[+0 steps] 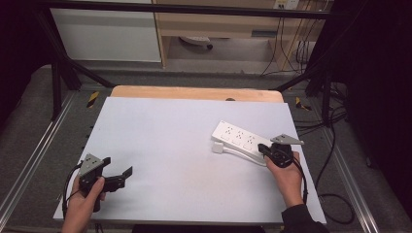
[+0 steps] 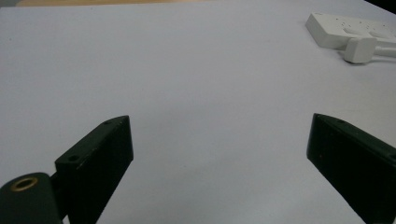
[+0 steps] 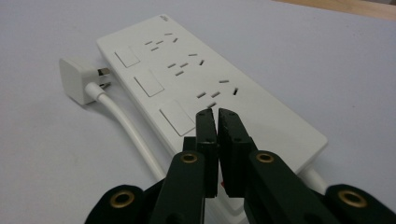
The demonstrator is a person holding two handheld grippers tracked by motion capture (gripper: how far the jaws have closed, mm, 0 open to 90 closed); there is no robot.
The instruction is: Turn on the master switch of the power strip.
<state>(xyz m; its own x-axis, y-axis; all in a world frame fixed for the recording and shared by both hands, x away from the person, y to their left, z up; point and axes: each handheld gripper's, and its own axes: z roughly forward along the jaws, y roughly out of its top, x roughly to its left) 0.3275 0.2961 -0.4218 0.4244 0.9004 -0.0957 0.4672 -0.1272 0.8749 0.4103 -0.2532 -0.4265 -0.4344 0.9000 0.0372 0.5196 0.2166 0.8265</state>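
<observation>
Right gripper (image 3: 215, 114): jaws nearly together, a thin slit between them, nothing held. Tips hover over the near end of the white power strip (image 3: 196, 84), by its closest switch. The strip lies flat on the right half of the white table (image 1: 160, 145); its cord (image 3: 128, 128) runs along its side to the plug (image 3: 77, 79), which lies beside the far end. Left gripper (image 2: 219, 140): jaws wide apart, empty, at the table's near left, well apart from the strip.
</observation>
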